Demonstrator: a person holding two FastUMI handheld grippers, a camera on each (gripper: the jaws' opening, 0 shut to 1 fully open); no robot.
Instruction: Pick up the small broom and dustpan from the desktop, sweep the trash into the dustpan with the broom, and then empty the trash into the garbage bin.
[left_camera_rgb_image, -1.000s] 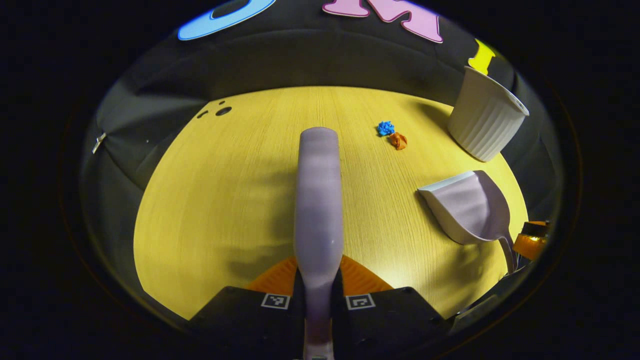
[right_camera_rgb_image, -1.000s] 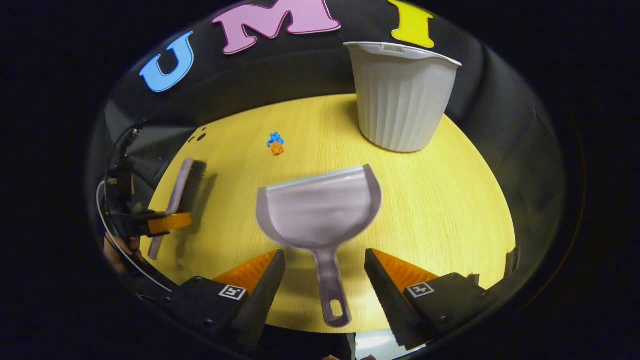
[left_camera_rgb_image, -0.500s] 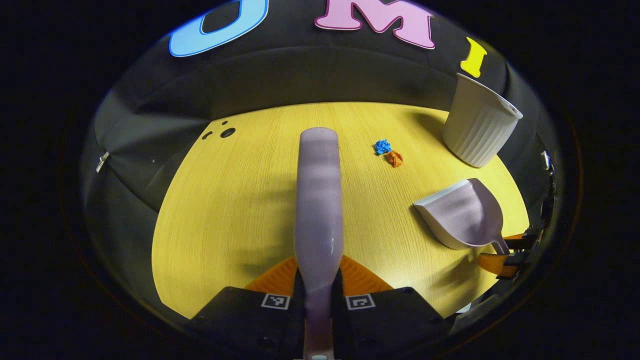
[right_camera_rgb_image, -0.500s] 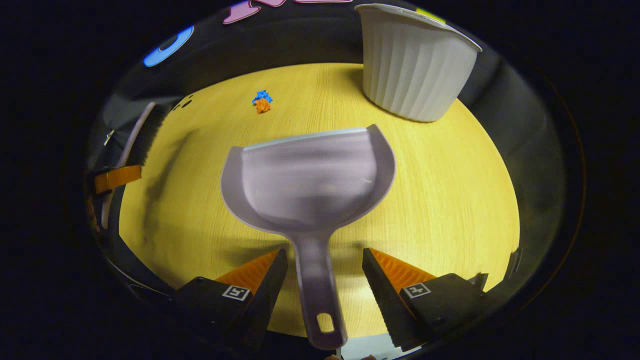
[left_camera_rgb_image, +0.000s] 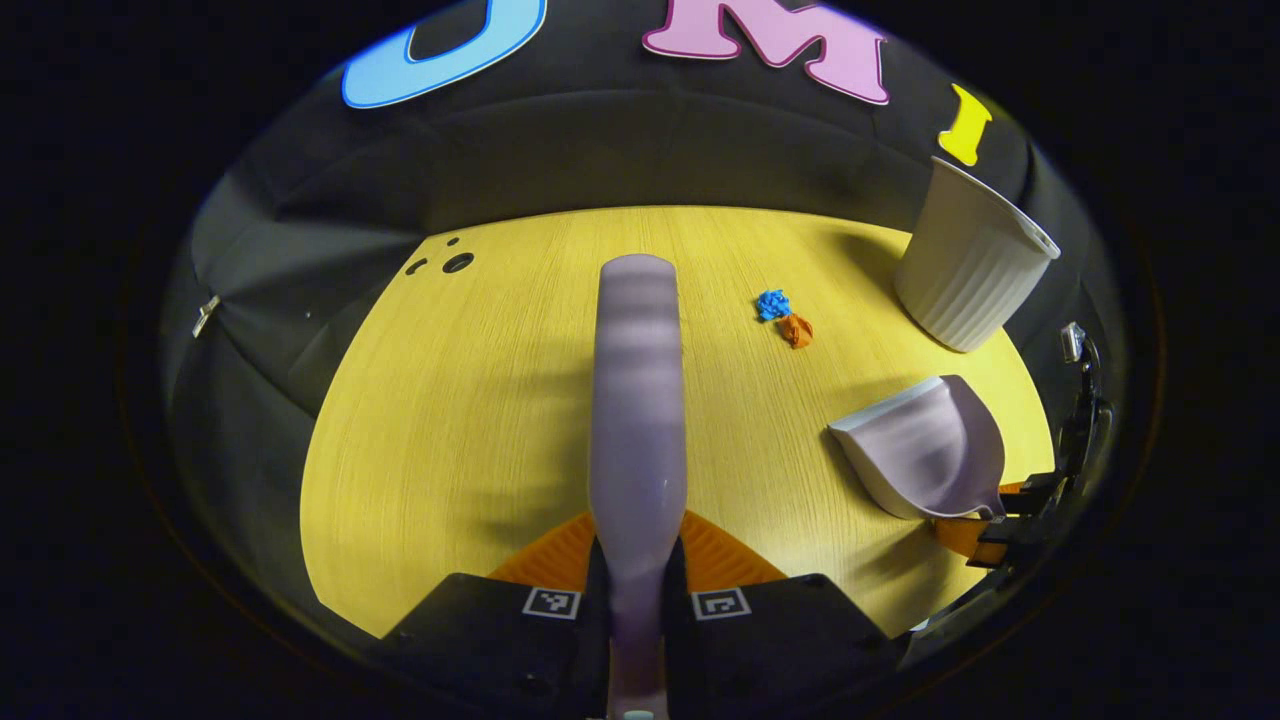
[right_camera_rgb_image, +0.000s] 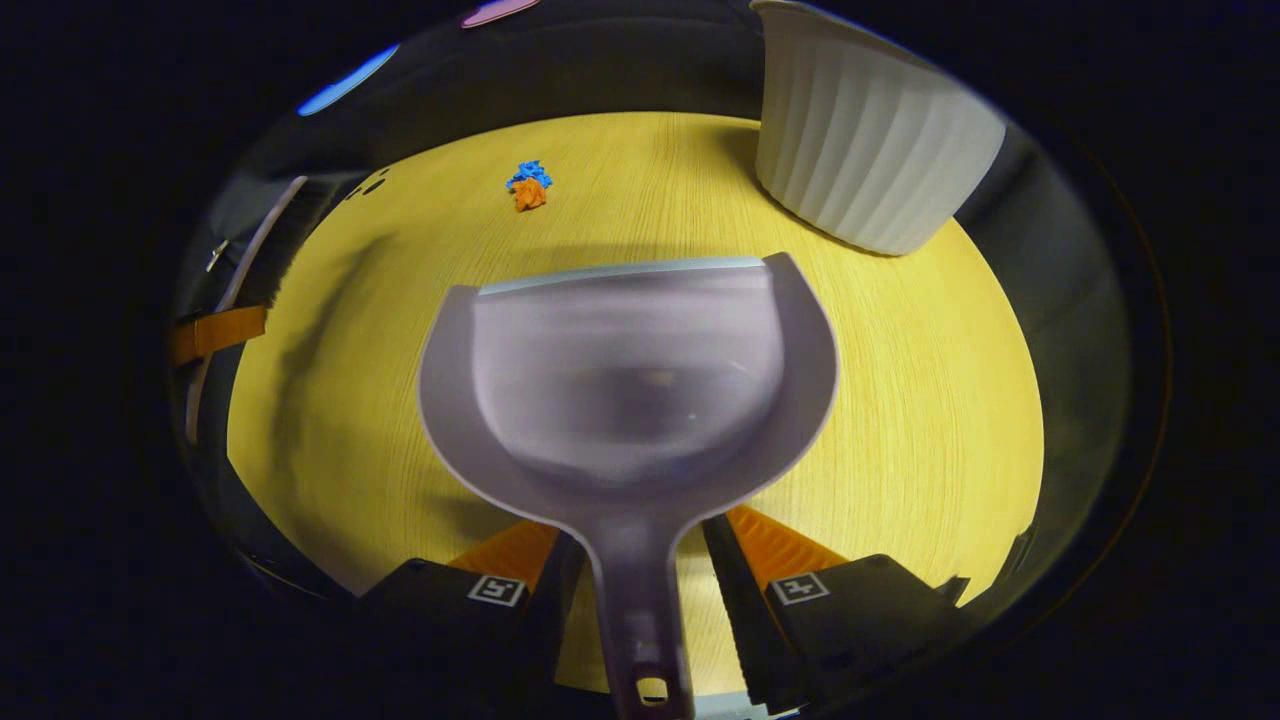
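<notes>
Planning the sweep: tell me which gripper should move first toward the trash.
Probably right. The right gripper straddles the dustpan handle, its jaws not visibly closed, with the trash ahead; placing the pan comes before sweeping. The left gripper already holds the broom.

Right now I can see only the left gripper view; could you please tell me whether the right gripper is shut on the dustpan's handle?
Observer: In the right gripper view, the right gripper has one finger close on each side of the dustpan handle. I cannot tell whether they press it.
Operator: Thank you. Is anything inside the pan?
Observer: No, its scoop looks empty.
Operator: Which way do my broom's bristles face?
Observer: The broom shows dark bristles on the side turned toward the trash scraps.
</notes>
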